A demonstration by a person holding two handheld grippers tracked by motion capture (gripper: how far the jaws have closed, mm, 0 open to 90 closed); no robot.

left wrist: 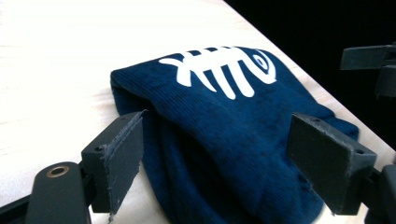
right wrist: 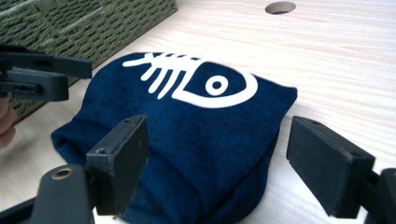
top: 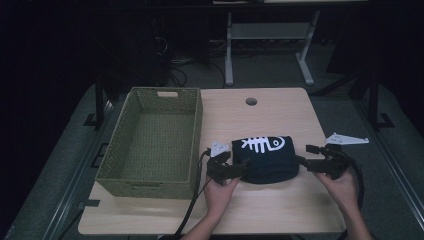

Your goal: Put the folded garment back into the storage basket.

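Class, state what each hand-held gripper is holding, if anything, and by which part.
Nothing is held. The left hand-held gripper and right hand-held gripper are open around the folded navy garment's opposite ends.

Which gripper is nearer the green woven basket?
Left. The left gripper sits at the folded navy cloth's left edge, just right of the green woven basket. The right gripper is at the cloth's far edge, farther from the basket.

A light wooden table (top: 280, 112) with rounded corners is seen, a round cable hole (top: 251, 101) being set near its far edge. A green woven basket (top: 195, 135) is placed on its left part. A folded navy garment (top: 267, 162) printed with a white fish skeleton is laid flat right of the basket, close beside it.
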